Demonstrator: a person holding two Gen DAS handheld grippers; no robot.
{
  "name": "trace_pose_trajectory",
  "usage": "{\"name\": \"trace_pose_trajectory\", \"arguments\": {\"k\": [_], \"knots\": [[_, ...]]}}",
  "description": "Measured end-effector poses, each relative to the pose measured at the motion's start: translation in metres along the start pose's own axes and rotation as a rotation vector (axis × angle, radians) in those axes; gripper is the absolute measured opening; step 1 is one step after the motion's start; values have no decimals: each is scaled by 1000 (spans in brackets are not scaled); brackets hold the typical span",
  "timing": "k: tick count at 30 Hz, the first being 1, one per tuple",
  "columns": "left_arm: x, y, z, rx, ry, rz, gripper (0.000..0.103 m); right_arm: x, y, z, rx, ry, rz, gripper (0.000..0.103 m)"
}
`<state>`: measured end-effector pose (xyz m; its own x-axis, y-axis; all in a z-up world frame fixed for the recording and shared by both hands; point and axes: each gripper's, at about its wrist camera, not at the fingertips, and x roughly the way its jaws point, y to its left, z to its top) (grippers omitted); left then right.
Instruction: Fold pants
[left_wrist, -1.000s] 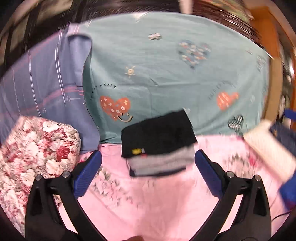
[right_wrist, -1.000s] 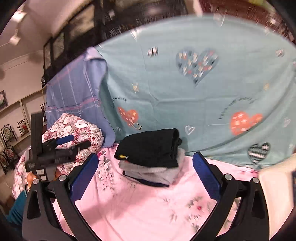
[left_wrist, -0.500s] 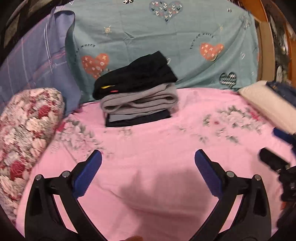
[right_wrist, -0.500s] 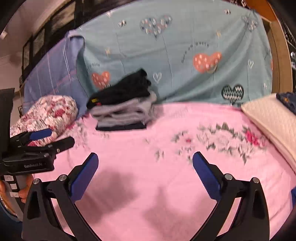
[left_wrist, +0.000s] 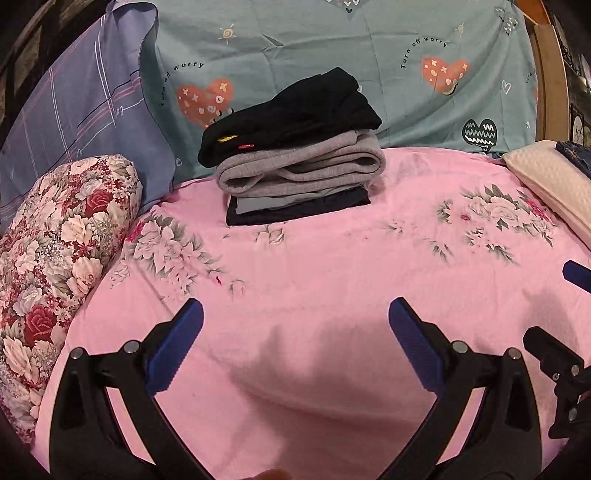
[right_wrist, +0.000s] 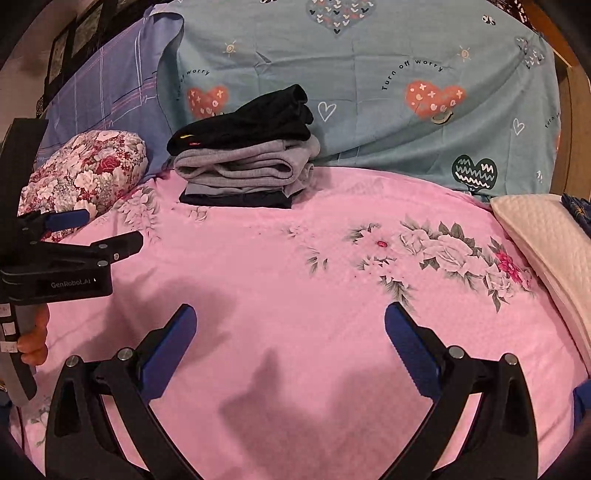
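Left gripper (left_wrist: 295, 325): jaws spread wide, blue pads apart, nothing between them, held above the pink floral bedsheet (left_wrist: 332, 280). Right gripper (right_wrist: 290, 326): jaws likewise spread, holding nothing, over the same sheet. In the right wrist view the left gripper appears at the left edge, its black body printed "GenRobot.AI" in pale letters, with fingertips (right_wrist: 33, 343) of the person's hand on its handle.

Folded pants stack (left_wrist: 295, 151): sits at the far side of the bed, left of centre, well apart from both grippers, its far edge near or against the teal cloth. Top layer is a black pair, folded, with a small yellow mark and a small red tag on its near left edge; the writing on them is too small to read. Beneath lies a thick grey pair, rolled fold facing near, then a thinner grey layer, then a dark navy piece flat on the sheet.

Teal cloth (left_wrist: 332, 48) hangs behind the stack, printed with hearts and the words "Turn off worry". Blue plaid cloth (left_wrist: 85, 110) at far left. Floral bolster (left_wrist: 62, 236) lies left of the stack. Cream quilted pillow (left_wrist: 550, 184) at the right edge
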<state>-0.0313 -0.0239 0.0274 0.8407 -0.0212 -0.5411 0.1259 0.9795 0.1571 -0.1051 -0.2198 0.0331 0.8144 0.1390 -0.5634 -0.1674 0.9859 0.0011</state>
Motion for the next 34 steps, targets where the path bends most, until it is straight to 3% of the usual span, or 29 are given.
{"name": "trace_pose_trajectory", "arguments": {"k": [15,20,25,29,34], "knots": [[20,12,-6,-81,89,-25,101,8,0,-7,0,52,9,102],[16,21,-10,-135,52,-19,101,9,2,-7,-8,60,16,102],[19,24,-9,-139,66,21,101,10,2,-8,1,70,27,102],[18,17,-7,-101,54,121,101,9,0,-7,12,69,29,102],[14,17,-6,-100,43,120,101,9,0,-7,13,68,30,102]]}}
